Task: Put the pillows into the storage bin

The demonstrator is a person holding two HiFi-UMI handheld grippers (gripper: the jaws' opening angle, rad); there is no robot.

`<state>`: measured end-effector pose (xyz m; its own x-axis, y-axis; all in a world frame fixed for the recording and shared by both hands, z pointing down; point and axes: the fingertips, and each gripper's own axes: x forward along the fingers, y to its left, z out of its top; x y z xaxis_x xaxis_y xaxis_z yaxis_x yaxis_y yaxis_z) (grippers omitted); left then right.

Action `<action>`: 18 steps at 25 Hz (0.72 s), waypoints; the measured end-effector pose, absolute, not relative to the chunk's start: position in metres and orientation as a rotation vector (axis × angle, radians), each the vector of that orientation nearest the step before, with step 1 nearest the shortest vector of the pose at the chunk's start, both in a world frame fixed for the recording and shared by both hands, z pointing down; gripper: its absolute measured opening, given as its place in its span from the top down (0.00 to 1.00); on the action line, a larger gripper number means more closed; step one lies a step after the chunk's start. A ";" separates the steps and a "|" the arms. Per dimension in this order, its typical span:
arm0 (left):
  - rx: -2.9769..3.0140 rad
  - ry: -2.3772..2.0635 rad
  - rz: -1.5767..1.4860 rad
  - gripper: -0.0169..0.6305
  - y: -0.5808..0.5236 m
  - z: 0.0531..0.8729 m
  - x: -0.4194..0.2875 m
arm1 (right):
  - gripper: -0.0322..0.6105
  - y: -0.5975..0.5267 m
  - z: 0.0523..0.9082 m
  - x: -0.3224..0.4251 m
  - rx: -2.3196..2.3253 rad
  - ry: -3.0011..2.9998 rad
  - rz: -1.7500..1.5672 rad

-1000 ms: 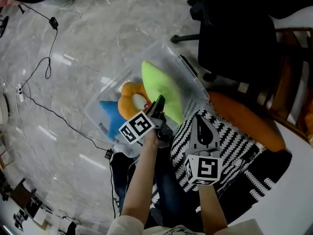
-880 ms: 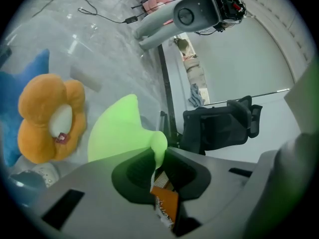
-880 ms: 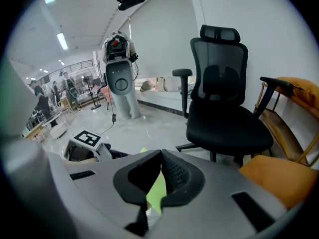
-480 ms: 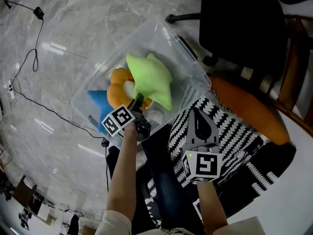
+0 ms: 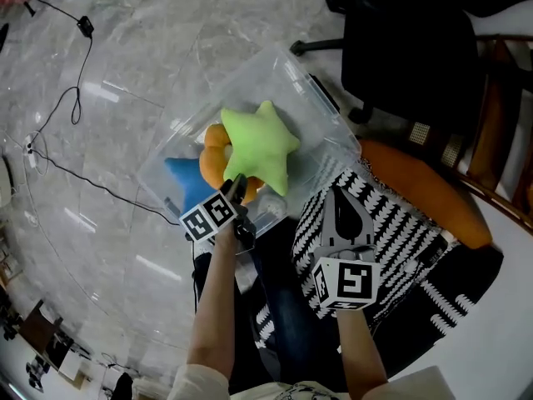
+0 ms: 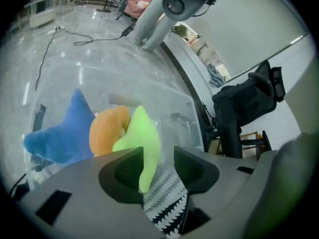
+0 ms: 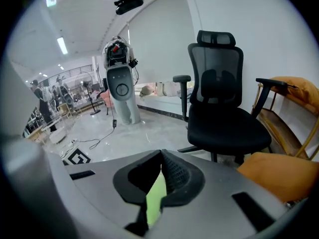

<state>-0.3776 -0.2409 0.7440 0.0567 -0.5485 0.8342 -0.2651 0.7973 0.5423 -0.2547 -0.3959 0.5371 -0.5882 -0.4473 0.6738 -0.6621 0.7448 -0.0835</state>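
Observation:
A clear plastic storage bin (image 5: 326, 113) stands on the floor with a blue star pillow (image 5: 183, 178) and an orange pillow (image 5: 211, 162) inside. A green star pillow (image 5: 258, 144) lies flat on top of them. My left gripper (image 5: 238, 183) hovers at the bin's near edge, its jaws opening. In the left gripper view (image 6: 158, 166) one green point (image 6: 143, 148) hangs between the jaws, touching the left one only. My right gripper (image 5: 340, 200) rests shut above a black-and-white patterned pillow (image 5: 400, 248), with nothing between its jaws (image 7: 160, 168).
A black office chair (image 5: 408, 48) stands just behind the bin. An orange cushion (image 5: 425, 198) lies beside a wooden frame (image 5: 500, 140) at the right. A black cable (image 5: 79, 98) runs across the marble floor at the left. My legs are below the bin.
The green pillow went from standing upright in the left gripper to lying flat in the bin. The left gripper drew back toward the near edge. The right gripper stayed put.

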 end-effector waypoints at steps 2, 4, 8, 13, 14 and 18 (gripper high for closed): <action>0.740 -1.561 -0.210 0.67 -0.240 0.718 -0.380 | 0.93 -0.396 0.521 -0.260 0.842 -2.317 0.427; 0.809 -1.591 -0.187 0.67 -0.241 0.686 -0.381 | 0.93 -0.395 0.502 -0.265 0.860 -2.338 0.418; 0.979 -1.675 -0.136 0.68 -0.245 0.606 -0.386 | 0.93 -0.389 0.456 -0.272 0.910 -2.377 0.403; 1.211 -1.829 -0.052 0.73 -0.258 0.483 -0.402 | 0.93 -0.375 0.385 -0.272 0.996 -2.421 0.379; 1.256 -1.861 -0.040 0.74 -0.261 0.456 -0.405 | 0.93 -0.372 0.368 -0.272 1.018 -2.436 0.375; 1.429 -1.979 -0.006 0.82 -0.271 0.346 -0.418 | 0.93 -0.364 0.300 -0.273 1.096 -2.497 0.352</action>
<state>-0.4176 -0.2705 0.3460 -0.1596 -0.8391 0.5201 -0.8359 0.3951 0.3810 -0.2731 -0.3642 0.2999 -0.6187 -0.6475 0.4449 -0.7452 0.6630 -0.0714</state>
